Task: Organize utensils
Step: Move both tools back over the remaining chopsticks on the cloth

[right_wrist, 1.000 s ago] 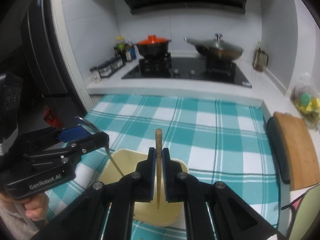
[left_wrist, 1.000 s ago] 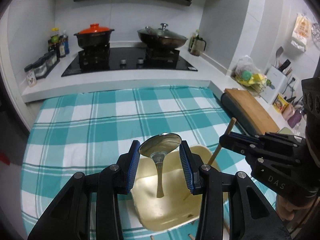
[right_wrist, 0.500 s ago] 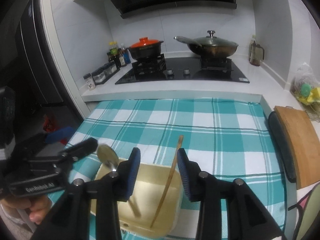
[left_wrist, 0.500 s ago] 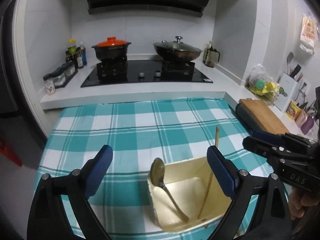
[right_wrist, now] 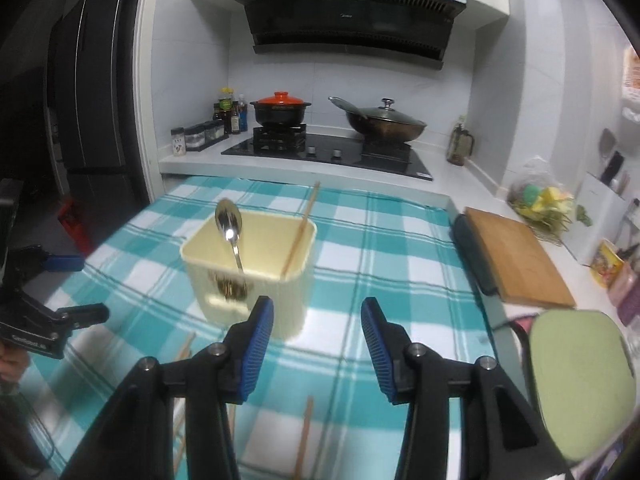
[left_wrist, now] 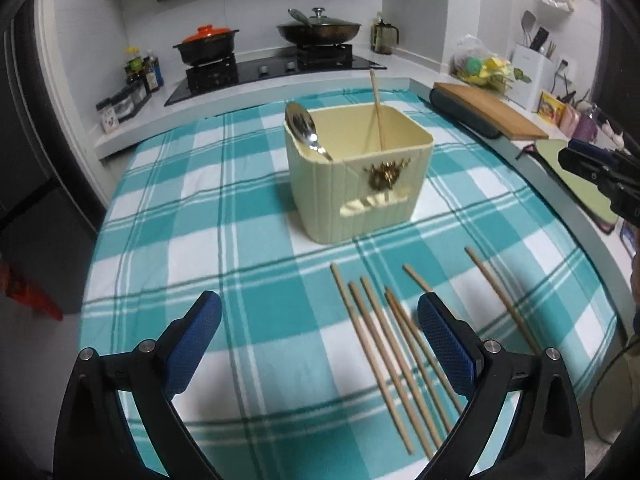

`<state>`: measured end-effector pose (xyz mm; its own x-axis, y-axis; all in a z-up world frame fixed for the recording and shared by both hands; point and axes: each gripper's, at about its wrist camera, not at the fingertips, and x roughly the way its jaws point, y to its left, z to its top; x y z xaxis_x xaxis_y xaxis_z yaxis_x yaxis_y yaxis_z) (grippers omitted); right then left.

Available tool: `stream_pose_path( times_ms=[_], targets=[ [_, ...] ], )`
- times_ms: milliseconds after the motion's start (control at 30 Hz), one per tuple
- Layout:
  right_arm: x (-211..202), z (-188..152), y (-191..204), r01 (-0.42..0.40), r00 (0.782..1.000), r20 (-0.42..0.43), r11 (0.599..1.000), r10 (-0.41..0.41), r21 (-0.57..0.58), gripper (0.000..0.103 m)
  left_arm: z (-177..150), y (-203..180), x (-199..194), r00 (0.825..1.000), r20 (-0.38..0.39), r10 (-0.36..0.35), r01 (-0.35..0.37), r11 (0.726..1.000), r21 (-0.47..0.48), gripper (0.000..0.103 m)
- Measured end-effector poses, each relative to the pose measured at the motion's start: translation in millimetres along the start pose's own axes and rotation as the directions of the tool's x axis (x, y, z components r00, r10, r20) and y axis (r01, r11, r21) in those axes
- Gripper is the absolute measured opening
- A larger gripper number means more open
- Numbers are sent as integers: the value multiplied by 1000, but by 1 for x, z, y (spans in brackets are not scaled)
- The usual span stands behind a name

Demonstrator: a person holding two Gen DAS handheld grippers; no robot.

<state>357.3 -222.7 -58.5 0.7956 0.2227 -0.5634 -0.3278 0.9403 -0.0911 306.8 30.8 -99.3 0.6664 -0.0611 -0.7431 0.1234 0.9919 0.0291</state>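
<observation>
The left gripper hangs over the checked cloth with its jaws opening, very wide and with nothing between them. The loose chopsticks lie on the cloth just ahead of its right finger, and some pass under that finger. 5 lie close together, nearly parallel, and 1 lies apart further to the right. The bin stands farther ahead, well apart from this gripper.

The right gripper also has its jaws opening, at a middle width, and they are empty. The bin is just ahead of its left finger. 1 chopstick lies on the cloth below the gap between the fingers.

The bin is a pale cream plastic box, square with rounded corners and fine vertical ribs on its wall, with a small dark gold ornament on the front. Inside it a shiny metal spoon leans on the left rim, bowl up. 1 thin wooden chopstick stands tilted in the back, with its tip above the rim. The finger pads are blue and ribbed, on black frames. The cloth is teal and white.
</observation>
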Motion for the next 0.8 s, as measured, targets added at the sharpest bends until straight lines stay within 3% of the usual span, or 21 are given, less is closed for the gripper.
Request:
stream_pose_path(
  times_ms=[100, 267, 467, 567, 800],
  targets=[
    [-18, -31, 0, 44, 999, -12, 999, -44, 20, 46, -30, -16, -13, 997, 28, 73, -74, 997, 20, 102],
    [-33, -72, 3, 101, 994, -45, 994, -98, 47, 46, -63, -37, -26, 999, 43, 25, -25, 1000, -18, 102],
    [-47, -107, 9, 153, 987, -64, 986, -149, 63, 46, -80, -50, -33, 999, 36, 17, -15, 998, -53, 102],
    [-51, -118, 11, 171, 983, -81, 983, -166, 60, 46, -86, -49, -36, 1000, 22, -14, 16, 997, -76, 102],
    [-57, -133, 12, 201, 974, -117, 979, -195, 42, 46, -92, -51, -41, 1000, 22, -8, 10, 996, -87, 102]
  ],
)
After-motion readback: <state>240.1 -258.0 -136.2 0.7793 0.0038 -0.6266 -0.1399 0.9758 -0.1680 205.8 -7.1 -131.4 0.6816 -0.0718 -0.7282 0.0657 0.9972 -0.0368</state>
